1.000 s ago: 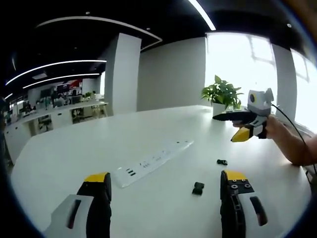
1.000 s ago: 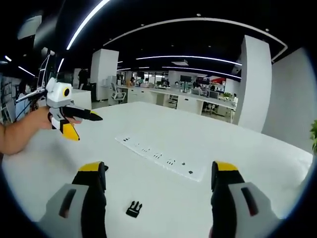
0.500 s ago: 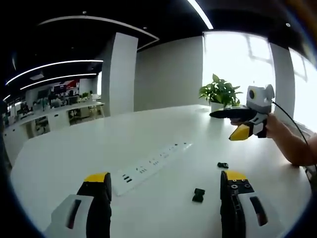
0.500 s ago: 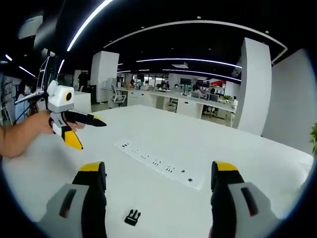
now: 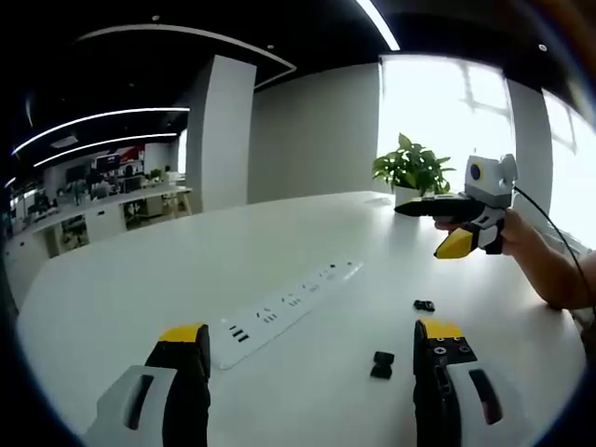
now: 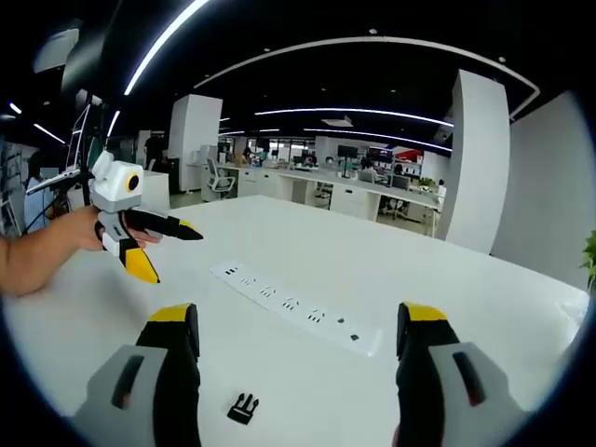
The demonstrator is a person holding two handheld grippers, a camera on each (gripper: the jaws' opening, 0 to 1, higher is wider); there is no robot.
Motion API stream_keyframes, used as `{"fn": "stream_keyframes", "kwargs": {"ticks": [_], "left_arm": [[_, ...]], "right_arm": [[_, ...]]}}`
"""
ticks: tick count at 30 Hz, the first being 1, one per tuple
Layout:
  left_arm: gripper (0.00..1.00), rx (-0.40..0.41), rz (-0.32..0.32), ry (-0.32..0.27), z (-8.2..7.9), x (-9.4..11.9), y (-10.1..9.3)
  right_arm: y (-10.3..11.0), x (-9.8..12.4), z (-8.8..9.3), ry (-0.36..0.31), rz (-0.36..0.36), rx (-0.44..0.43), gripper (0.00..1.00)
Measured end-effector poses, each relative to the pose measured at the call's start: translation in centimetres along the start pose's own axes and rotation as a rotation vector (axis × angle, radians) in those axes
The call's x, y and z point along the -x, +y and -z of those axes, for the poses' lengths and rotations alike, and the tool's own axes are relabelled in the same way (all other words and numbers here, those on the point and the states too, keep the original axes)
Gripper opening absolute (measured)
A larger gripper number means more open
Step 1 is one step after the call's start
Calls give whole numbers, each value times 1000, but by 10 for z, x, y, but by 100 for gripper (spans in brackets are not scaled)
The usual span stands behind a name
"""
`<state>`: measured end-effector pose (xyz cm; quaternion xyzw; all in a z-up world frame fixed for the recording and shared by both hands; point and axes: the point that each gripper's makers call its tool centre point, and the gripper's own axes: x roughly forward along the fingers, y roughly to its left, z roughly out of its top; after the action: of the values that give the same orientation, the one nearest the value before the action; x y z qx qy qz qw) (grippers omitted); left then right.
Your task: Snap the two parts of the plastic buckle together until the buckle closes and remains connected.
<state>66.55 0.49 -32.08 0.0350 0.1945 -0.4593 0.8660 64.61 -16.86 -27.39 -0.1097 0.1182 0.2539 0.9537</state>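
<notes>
Two small black buckle parts lie apart on the white table. In the left gripper view one buckle part (image 5: pixel 383 364) rests just left of my right jaw, and the other buckle part (image 5: pixel 425 304) lies farther off. My left gripper (image 5: pixel 310 333) is open above the table with nothing between its jaws. In the right gripper view a pronged buckle part (image 6: pixel 242 407) lies low between the jaws of my right gripper (image 6: pixel 298 317), which is open and holds nothing. Each gripper also shows held in a hand in the other view: the right gripper (image 5: pixel 451 226), the left gripper (image 6: pixel 160 244).
A long white power strip (image 5: pixel 279 309) lies flat across the table's middle, power strip (image 6: pixel 296 310) beyond the jaws. A potted plant (image 5: pixel 413 172) stands at the table's far edge by a bright window. Office desks (image 6: pixel 321 182) and pillars stand behind the table.
Both views have shifted slightly with the hands. The buckle parts sit a little lower and more rightward in the left gripper view. Both grippers stay open; nothing has been taken hold of.
</notes>
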Motion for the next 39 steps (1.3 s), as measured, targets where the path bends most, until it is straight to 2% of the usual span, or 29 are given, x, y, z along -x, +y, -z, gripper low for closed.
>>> {"fn": "stream_keyframes", "kwargs": {"ticks": [9, 16, 23, 31, 39], "left_arm": [[90, -11, 29, 27, 8, -7, -5], [91, -64, 67, 5, 4, -8, -13], [88, -97, 102, 44, 18, -17, -21], [88, -111, 109, 59, 22, -20, -24], [81, -126, 130, 86, 29, -23, -28]], "right_arm": [[-3, 0, 6, 12, 2, -10, 88], [-2, 0, 12, 27, -4, -21, 87], [-2, 2, 14, 31, -6, -27, 87], [2, 2, 21, 51, -20, -38, 84], [7, 4, 31, 79, -49, -52, 83]]}}
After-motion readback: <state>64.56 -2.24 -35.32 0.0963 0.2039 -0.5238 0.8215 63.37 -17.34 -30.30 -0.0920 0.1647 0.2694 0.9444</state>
